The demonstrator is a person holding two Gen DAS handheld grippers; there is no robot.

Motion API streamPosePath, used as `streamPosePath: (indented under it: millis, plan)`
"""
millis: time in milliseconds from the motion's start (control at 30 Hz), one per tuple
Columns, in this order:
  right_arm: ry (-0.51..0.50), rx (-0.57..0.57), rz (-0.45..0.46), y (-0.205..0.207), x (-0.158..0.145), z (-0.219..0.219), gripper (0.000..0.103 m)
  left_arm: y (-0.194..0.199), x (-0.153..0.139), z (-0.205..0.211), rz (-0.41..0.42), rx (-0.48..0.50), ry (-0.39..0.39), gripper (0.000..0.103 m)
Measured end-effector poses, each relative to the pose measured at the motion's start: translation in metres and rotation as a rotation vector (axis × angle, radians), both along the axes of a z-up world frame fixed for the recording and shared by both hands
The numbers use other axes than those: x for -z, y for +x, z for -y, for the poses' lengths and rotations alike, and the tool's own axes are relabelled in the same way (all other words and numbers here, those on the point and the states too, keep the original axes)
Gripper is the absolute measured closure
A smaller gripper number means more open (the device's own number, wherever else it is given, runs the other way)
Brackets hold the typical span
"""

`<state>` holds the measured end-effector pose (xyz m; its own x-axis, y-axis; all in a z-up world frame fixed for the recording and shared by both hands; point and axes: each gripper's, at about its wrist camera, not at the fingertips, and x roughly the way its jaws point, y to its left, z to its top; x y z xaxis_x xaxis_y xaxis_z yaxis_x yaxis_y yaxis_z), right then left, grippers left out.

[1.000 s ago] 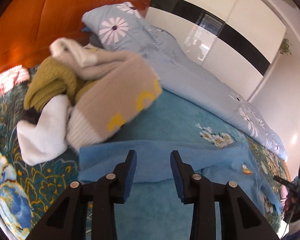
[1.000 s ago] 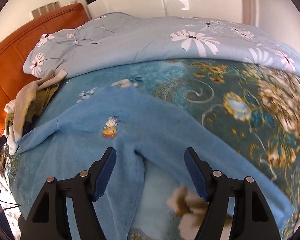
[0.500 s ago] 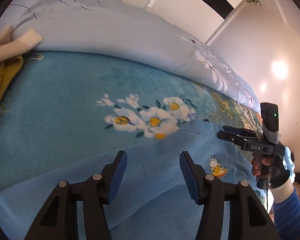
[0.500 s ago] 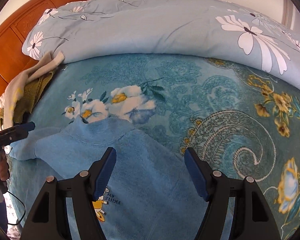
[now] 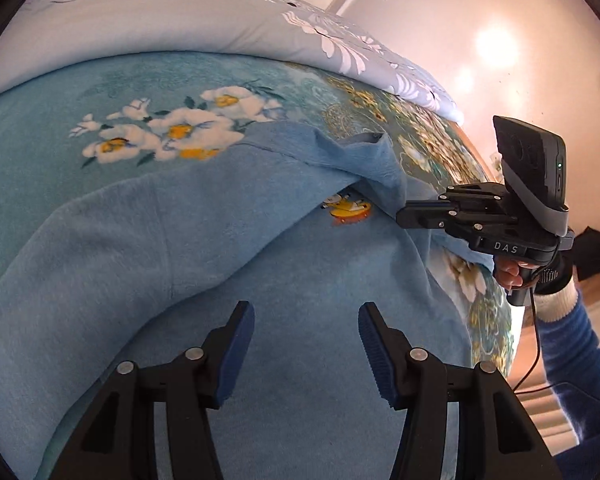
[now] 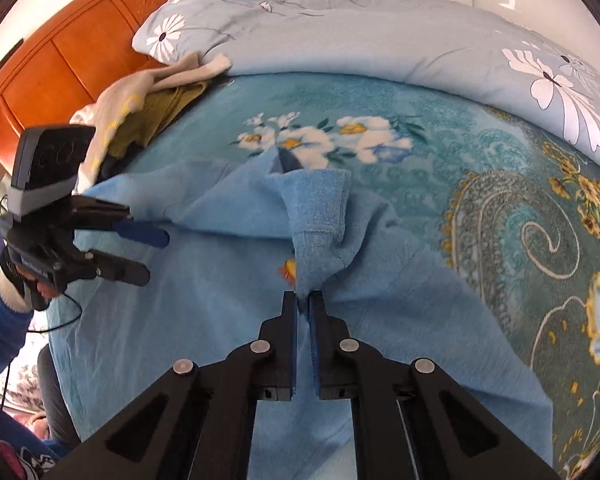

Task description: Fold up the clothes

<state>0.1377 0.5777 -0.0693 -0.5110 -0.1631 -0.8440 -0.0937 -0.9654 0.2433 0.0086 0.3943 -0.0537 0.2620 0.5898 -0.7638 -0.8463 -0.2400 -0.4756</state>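
Note:
A light blue top (image 5: 260,264) with a small cartoon patch (image 5: 346,210) lies spread on the bed. In the right wrist view my right gripper (image 6: 303,298) is shut on the top's sleeve (image 6: 320,208), whose ribbed cuff is pulled in over the chest and stands bunched above the fingertips. The left wrist view shows that gripper (image 5: 402,215) from the side, pinching the blue cloth beside the patch. My left gripper (image 5: 305,316) hovers open over the top's lower body with nothing between its fingers. It also shows at the left (image 6: 156,256), above the other sleeve.
The top lies on a teal floral blanket (image 6: 508,200). A pale blue flowered quilt (image 6: 380,32) runs along the far side. A pile of beige, olive and white clothes (image 6: 148,96) sits by the orange wooden headboard (image 6: 52,60). A person's blue sleeve (image 5: 572,360) is at the right.
My right gripper has gone from open to shut on the sleeve and drawn it over the chest. My left gripper stays open and has shifted over the top's body.

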Motion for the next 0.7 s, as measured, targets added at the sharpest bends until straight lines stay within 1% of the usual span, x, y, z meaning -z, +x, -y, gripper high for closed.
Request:
streamPosePath:
  millis: [67, 167, 233, 333, 400, 433, 467, 567, 633, 700]
  plan:
    - [0.005, -0.012, 0.007, 0.009, 0.005, 0.006, 0.097, -0.010, -0.013, 0.003, -0.043, -0.037, 0.022, 0.044]
    - [0.005, 0.006, 0.001, 0.016, 0.005, 0.004, 0.097, -0.041, -0.025, -0.002, -0.126, -0.138, 0.024, 0.044]
    - [0.024, 0.026, -0.019, 0.019, 0.000, 0.002, 0.097, -0.061, -0.024, -0.012, -0.221, -0.177, -0.016, 0.043]
    - [0.084, 0.065, -0.083, 0.022, -0.018, -0.007, 0.096, -0.066, -0.009, -0.025, -0.282, -0.139, -0.075, 0.042]
    - [0.130, 0.089, -0.110, 0.019, -0.026, -0.012, 0.086, -0.069, 0.001, -0.033, -0.316, -0.108, -0.115, 0.042]
    - [0.145, 0.099, -0.108, 0.015, -0.028, -0.015, 0.067, -0.070, 0.006, -0.036, -0.333, -0.092, -0.134, 0.042]
    - [0.147, 0.102, -0.103, 0.011, -0.027, -0.018, 0.054, -0.071, 0.011, -0.040, -0.350, -0.076, -0.154, 0.042]
    - [0.124, 0.087, -0.101, 0.001, -0.023, -0.017, 0.053, -0.074, 0.027, -0.052, -0.400, -0.029, -0.212, 0.042]
    - [0.137, 0.077, -0.095, -0.003, -0.019, -0.014, 0.053, -0.076, 0.037, -0.060, -0.434, 0.003, -0.251, 0.042]
    - [0.164, 0.072, -0.079, -0.008, -0.015, -0.010, 0.053, -0.076, 0.038, -0.061, -0.435, 0.009, -0.248, 0.045]
